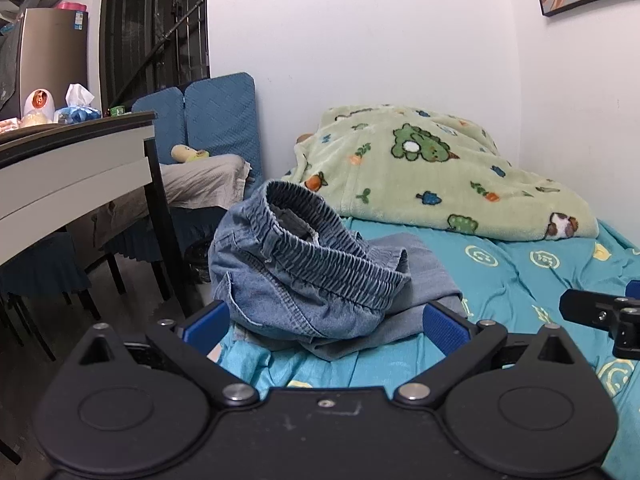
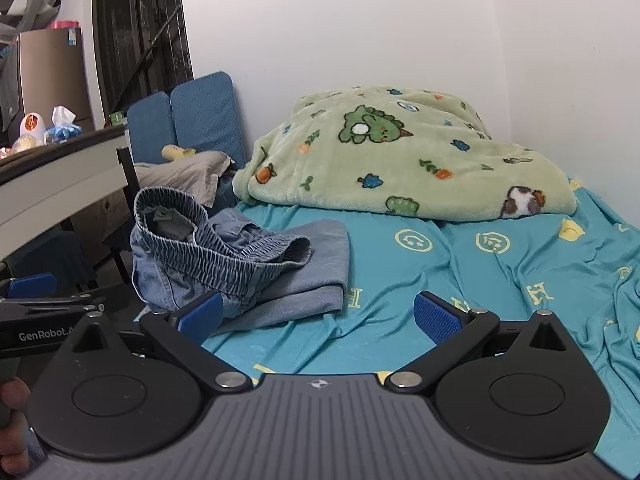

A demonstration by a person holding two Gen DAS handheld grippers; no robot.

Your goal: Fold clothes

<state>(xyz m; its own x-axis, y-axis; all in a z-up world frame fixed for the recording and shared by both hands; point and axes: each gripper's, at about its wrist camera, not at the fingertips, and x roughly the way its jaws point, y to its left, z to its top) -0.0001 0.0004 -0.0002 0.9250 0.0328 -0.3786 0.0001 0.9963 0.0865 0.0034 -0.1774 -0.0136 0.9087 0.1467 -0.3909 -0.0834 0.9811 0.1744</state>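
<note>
jeans (image 1: 304, 276) heaped at the left edge of the bed (image 1: 520, 280), waistband up. left gripper (image 1: 326, 322) and right gripper (image 2: 316, 312) both wide, holding nothing. risk: a pinch may catch several layers, or tug the jeans off the edge.

Left claw (image 1: 326, 322), right claw (image 2: 316, 316): wide apart, empty, tilted down.
</note>
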